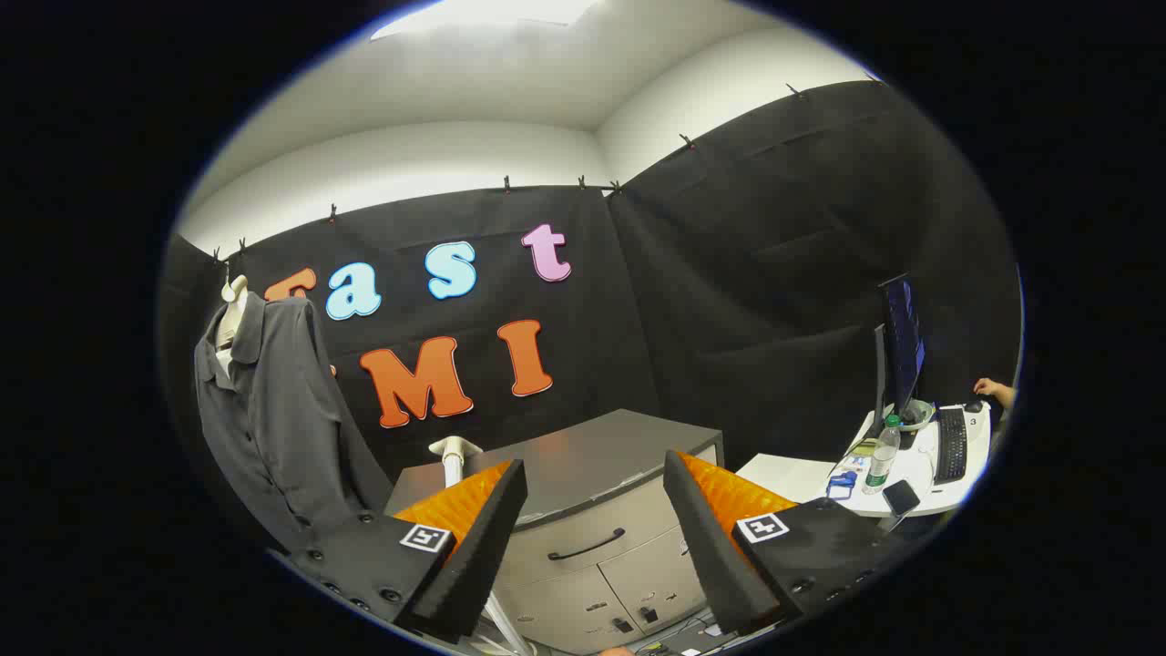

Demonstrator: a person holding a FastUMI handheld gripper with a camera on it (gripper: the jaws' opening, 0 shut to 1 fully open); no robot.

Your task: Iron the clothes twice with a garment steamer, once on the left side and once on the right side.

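The gripper (pixel 594 510) is spread wide with nothing between its fingers — beyond the gap stands a grey cabinet (pixel 583 510) with a drawer handle on its front. The grey shirt (pixel 273 410) hangs on a pale mannequin off to the left of the fingers, against the black cloth wall, and a white steamer head (pixel 453 451) on its pole rises just beside the left finger. Far to the right — a desk (pixel 920 465) with a monitor (pixel 902 342), keyboard (pixel 952 444), water bottle (pixel 882 456), and a person's hand (pixel 995 392).

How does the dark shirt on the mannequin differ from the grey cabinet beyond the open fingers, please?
The shirt hangs soft and creased; the cabinet stands rigid and boxy. The shirt is darker, the cabinet paler. The shirt hangs off to the side of the open gripper; the cabinet sits straight ahead.
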